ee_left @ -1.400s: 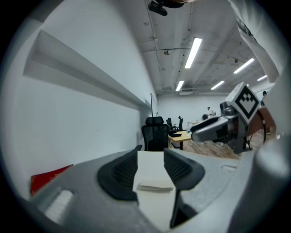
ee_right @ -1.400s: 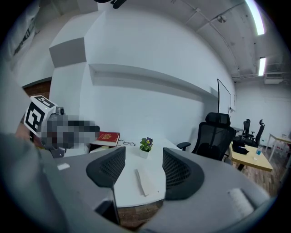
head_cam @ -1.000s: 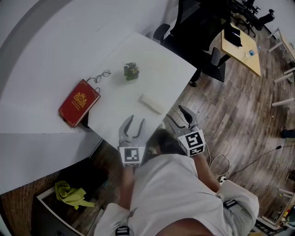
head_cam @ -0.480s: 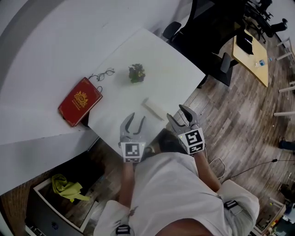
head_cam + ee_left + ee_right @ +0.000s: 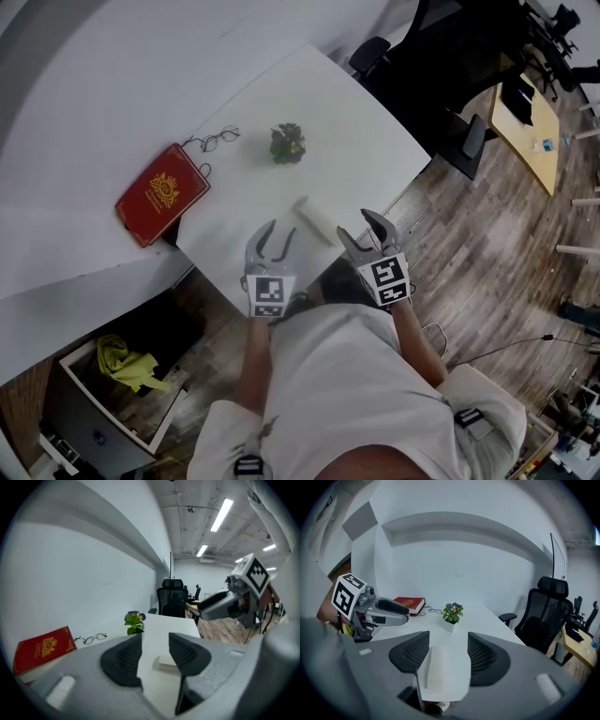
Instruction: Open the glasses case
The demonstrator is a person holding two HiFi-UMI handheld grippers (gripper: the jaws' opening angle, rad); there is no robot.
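The white glasses case (image 5: 317,221) lies shut near the front corner of the white table (image 5: 356,141). My left gripper (image 5: 278,234) hovers over the table's front edge, just left of the case, with its jaws open and empty. At the table's corner my right gripper (image 5: 356,225) is just right of the case's near end, open too. In the right gripper view the case (image 5: 440,670) shows in the gap of the right gripper (image 5: 447,656), with neither pad on it. The left gripper view shows the case (image 5: 166,662) a little ahead of the left gripper (image 5: 154,651).
A red book (image 5: 160,193) lies at the table's left, overhanging the edge, with spectacles (image 5: 216,141) behind it. A small potted plant (image 5: 287,142) stands mid-table. Black office chairs (image 5: 370,56) stand beyond the far side. A yellow cloth (image 5: 127,361) lies in a box on the floor.
Both grippers have come forward and down towards the table, so their tips now flank the near end of the case. Their jaws stand as wide as before.
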